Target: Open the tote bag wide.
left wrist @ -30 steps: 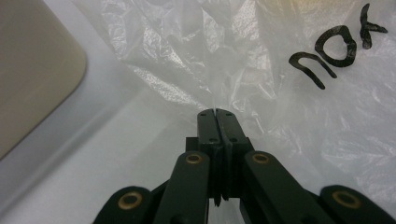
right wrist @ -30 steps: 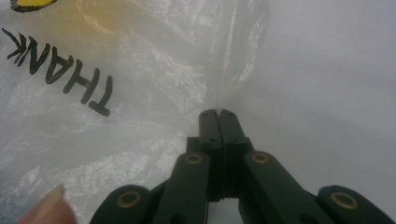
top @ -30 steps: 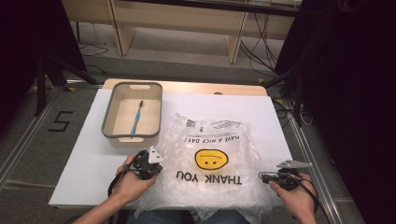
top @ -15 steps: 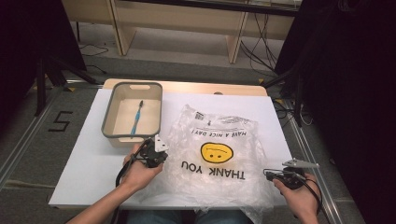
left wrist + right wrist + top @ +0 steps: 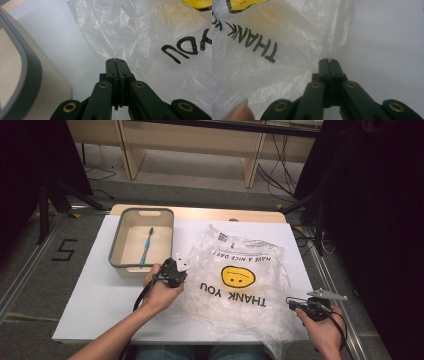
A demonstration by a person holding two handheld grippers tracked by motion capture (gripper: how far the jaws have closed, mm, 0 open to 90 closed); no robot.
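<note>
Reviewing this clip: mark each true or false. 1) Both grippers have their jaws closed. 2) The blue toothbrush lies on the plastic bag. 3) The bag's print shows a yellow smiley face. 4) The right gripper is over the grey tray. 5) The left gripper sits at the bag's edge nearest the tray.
1) True: the left gripper and the right gripper both have their jaws together, each at an edge of the clear crinkled plastic bag.
2) False: the blue toothbrush lies inside the grey-rimmed beige tray.
3) True.
4) False: it is at the bag's far side from the tray.
5) True.
</note>
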